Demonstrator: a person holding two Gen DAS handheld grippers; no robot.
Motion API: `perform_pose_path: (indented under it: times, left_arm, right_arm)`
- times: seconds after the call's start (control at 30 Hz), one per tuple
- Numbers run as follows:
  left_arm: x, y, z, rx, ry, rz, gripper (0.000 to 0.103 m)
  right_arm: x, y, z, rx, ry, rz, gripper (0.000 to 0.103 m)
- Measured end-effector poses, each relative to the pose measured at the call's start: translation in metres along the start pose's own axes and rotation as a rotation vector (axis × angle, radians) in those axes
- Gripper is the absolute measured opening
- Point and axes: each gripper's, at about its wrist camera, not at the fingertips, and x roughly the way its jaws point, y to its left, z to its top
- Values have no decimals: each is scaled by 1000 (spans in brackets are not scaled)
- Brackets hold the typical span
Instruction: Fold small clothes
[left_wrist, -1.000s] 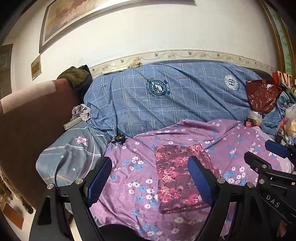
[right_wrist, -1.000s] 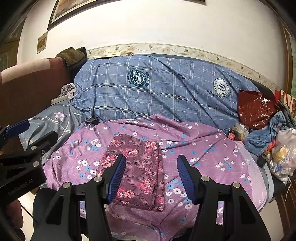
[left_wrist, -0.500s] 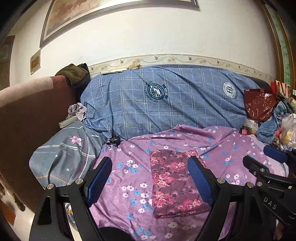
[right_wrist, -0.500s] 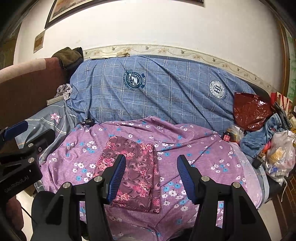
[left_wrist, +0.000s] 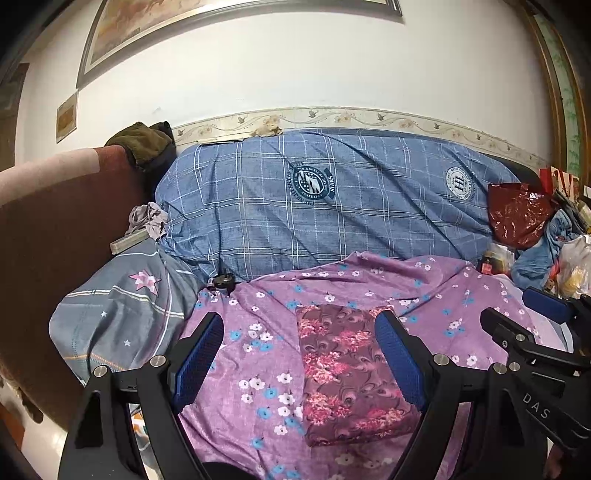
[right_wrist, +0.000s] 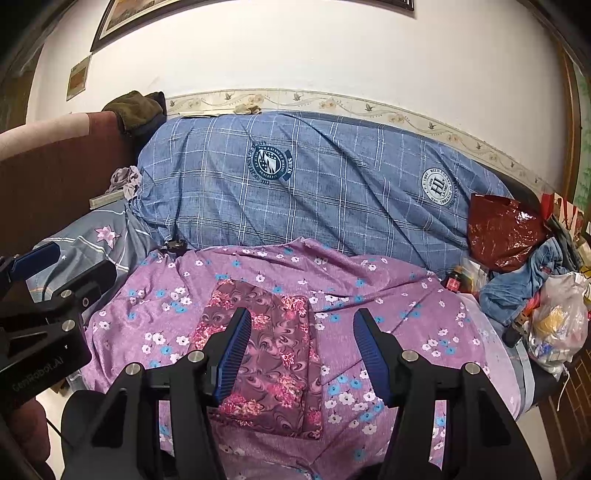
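The folded maroon floral garment (left_wrist: 351, 373) lies flat on the purple flowered bedspread (left_wrist: 258, 369), its long axis running away from the cameras toward the blue plaid bedding (left_wrist: 332, 206). Left claw (left_wrist: 299, 362) stands wide, empty, above the bedspread, the garment ahead and toward its right finger. Right claw (right_wrist: 301, 354) stands moderately parted, empty, the garment ahead and under its left finger. Judgement: neither is clearly nearer; the fold appears complete.

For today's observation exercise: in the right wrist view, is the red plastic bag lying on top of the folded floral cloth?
No. The red plastic bag sits far right against the blue checked bedding, well apart from the folded floral cloth.
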Motion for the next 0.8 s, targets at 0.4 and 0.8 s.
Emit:
perform_pose_path:
  times: [0.4, 0.8]
  left_arm:
    - [35, 0, 9, -28, 37, 14, 84]
    - [49, -5, 12, -37, 46, 5, 84]
  right_arm:
    - [23, 3, 4, -16, 27, -8, 59]
    - [36, -1, 5, -19, 50, -20, 59]
